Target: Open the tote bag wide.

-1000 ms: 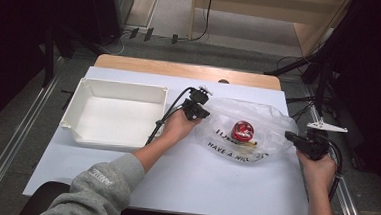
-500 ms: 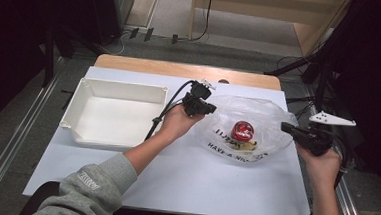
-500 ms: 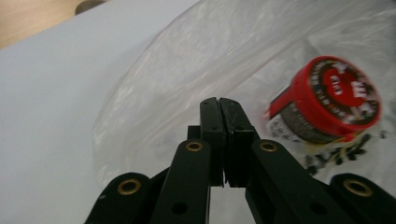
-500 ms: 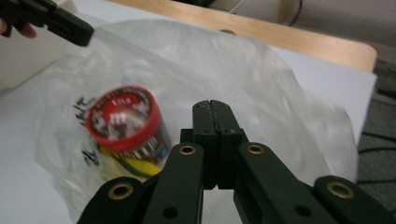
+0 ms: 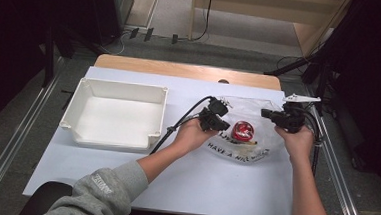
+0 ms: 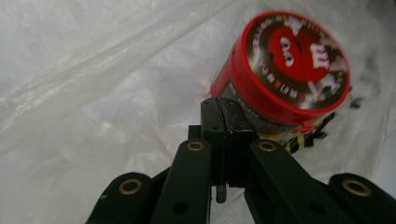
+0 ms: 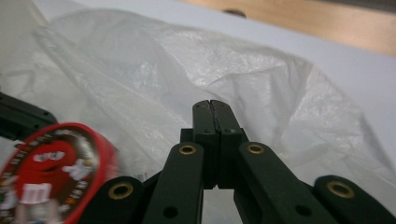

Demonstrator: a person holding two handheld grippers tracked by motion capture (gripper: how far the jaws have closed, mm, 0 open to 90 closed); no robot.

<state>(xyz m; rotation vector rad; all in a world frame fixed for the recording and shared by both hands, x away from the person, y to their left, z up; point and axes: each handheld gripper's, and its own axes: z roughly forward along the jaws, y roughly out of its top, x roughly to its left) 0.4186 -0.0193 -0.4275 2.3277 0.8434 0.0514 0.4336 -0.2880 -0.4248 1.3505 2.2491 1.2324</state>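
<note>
Lying inside a clear bag on the table, a red-lidded tin is seen between the two grippers. The left gripper, at the tin's 9 o'clock, is closed, its jaws pressed together on bag film beside the tin. The right gripper, at 2 o'clock, is likewise closed on the bag. A white tray is set at the far 9 o'clock.

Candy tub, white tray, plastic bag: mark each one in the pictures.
Candy tub point(image 6: 299, 56): left gripper view, on its red lid.
White tray point(image 5: 82, 85): high view, on its far left rim.
Plastic bag point(image 7: 261, 70): right gripper view, on a crumpled fold.
</note>
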